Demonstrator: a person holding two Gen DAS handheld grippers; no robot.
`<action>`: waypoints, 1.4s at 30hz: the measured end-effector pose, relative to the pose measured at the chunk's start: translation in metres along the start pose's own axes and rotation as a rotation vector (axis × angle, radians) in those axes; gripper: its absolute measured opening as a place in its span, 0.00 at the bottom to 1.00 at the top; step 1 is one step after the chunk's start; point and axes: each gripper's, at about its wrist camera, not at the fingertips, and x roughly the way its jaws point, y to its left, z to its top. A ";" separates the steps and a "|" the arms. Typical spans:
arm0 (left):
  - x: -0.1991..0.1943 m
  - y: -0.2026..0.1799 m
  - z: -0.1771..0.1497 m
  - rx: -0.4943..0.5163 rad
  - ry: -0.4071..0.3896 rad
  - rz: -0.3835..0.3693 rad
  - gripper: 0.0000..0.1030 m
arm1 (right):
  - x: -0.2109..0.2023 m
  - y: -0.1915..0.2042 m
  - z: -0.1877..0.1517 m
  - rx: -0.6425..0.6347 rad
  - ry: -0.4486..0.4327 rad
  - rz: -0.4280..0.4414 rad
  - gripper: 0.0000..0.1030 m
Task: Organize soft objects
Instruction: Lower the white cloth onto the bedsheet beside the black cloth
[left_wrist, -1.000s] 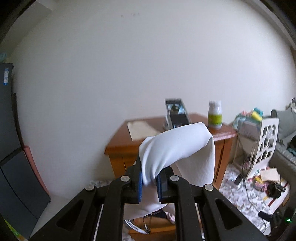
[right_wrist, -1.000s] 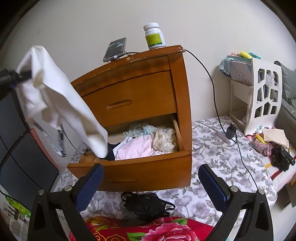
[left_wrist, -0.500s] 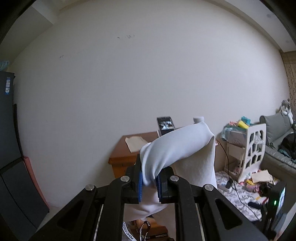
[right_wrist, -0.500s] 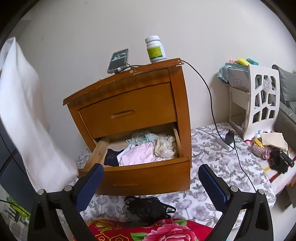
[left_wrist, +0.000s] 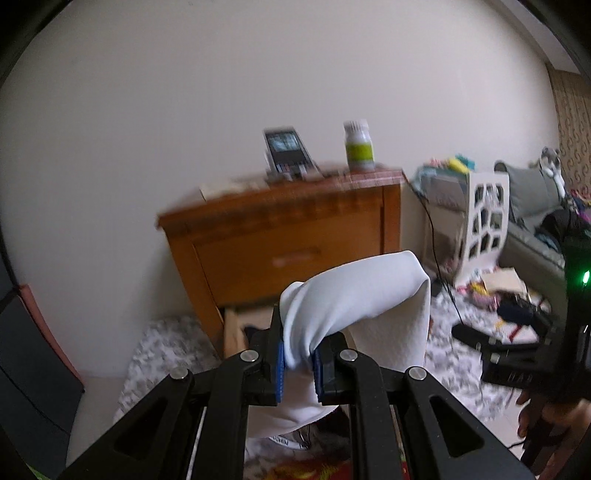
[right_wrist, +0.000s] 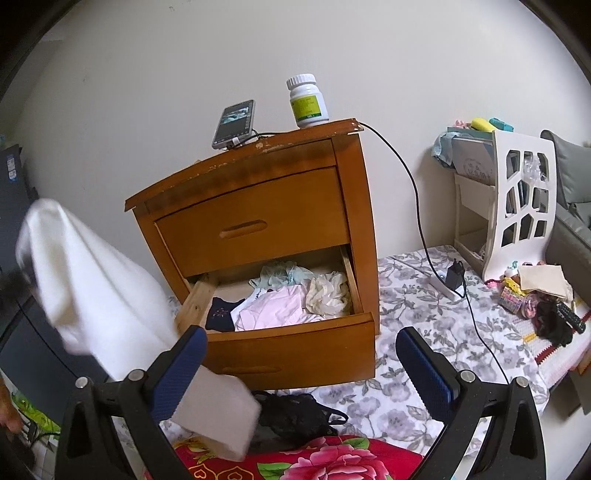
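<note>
Cloth is what we see first: a white garment (left_wrist: 354, 295) pinched between the blue pads of the left gripper (left_wrist: 299, 363), whose jaws stand nearly together and clenched on a bunched fold of it. From that fold the fabric arches up and to the right, then hangs down in front of the wooden nightstand (left_wrist: 295, 229). In the right wrist view we find the same white garment (right_wrist: 88, 284) draped at the left, its lower end hanging down past the front left corner of the open bottom drawer (right_wrist: 291, 354) and behind the left finger of the right gripper (right_wrist: 299, 369).

We see the right gripper released, its blue-padded fingers spread wide with nothing between them, pointing toward the drawer front. The drawer is pulled out and holds several soft things: a pale pink garment (right_wrist: 273, 310), a cream crumpled cloth (right_wrist: 328, 295), a light blue-green piece (right_wrist: 284, 273) at the back and a dark navy item (right_wrist: 221, 314) at the left. The upper drawer (right_wrist: 251, 225) is shut.

On the nightstand top we note a phone (right_wrist: 234, 123) leaning against the wall and a white bottle (right_wrist: 308, 101) with a green label. A black garment (right_wrist: 295, 413) lies on the floral sheet (right_wrist: 424, 332) just in front of the nightstand, beside a red flowered blanket (right_wrist: 332, 458). A white cut-out shelf (right_wrist: 517, 199) stands well to the right.
</note>
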 end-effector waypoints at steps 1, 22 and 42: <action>0.009 -0.004 -0.005 0.001 0.018 -0.007 0.12 | 0.001 -0.001 0.000 0.001 0.003 -0.002 1.00; 0.135 -0.042 -0.116 -0.081 0.382 -0.091 0.13 | 0.025 -0.006 -0.010 -0.009 0.060 -0.022 1.00; 0.189 -0.041 -0.177 -0.120 0.583 -0.064 0.20 | 0.037 0.001 -0.018 -0.043 0.104 -0.020 1.00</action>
